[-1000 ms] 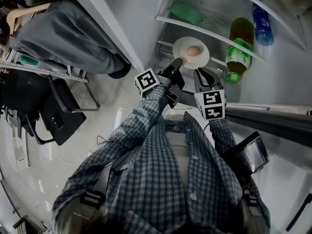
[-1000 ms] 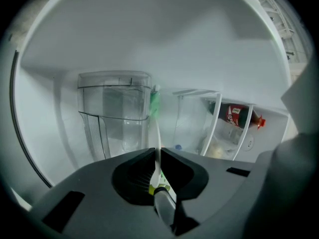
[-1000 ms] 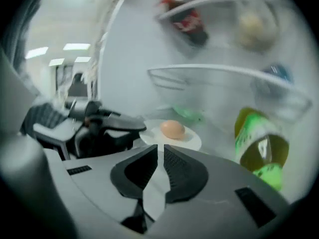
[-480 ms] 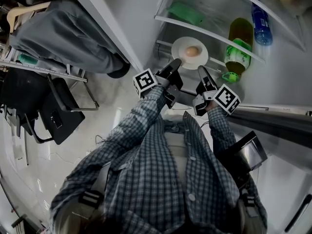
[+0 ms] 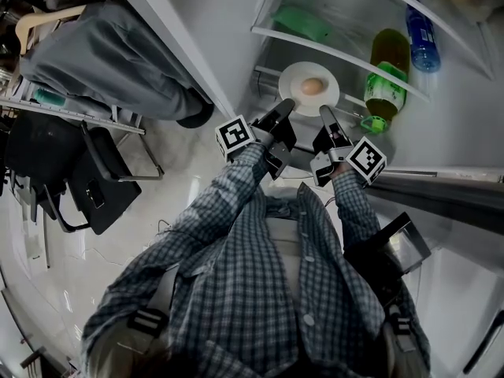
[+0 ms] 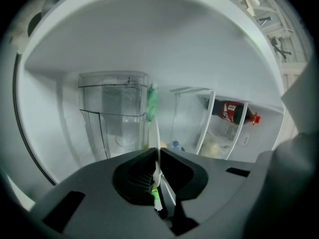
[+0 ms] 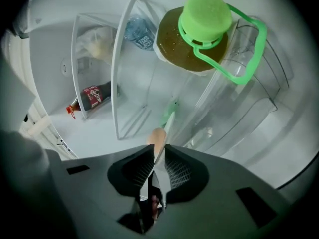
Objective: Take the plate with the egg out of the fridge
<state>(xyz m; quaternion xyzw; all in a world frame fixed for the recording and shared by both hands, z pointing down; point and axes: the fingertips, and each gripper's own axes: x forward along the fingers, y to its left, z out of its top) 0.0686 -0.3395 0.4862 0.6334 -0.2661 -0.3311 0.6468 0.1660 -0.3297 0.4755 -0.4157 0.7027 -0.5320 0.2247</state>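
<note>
A white plate (image 5: 295, 77) with a brown egg (image 5: 312, 86) on it rests on a fridge shelf. My left gripper (image 5: 283, 105) is shut on the plate's near left rim; in the left gripper view the plate (image 6: 155, 133) shows edge-on, clamped between the pads of that gripper (image 6: 156, 156). My right gripper (image 5: 325, 114) is at the near right rim. Its jaws are closing with the plate's edge (image 7: 167, 123) between them and a slight gap still at the pads of the gripper (image 7: 158, 156). The egg (image 7: 157, 137) sits just beyond them.
A green-capped bottle (image 5: 386, 77) stands right of the plate, close above the right gripper as a large green cap (image 7: 204, 14). A blue bottle (image 5: 424, 38) and a green pack (image 5: 303, 22) lie on higher shelves. Clear jug (image 6: 117, 113) and red bottle (image 6: 232, 112) sit deeper in. Seated person (image 5: 102, 53) at left.
The right gripper turned and moved up to the plate's right rim, its jaws now round the edge. The left gripper kept its hold on the plate's left rim.
</note>
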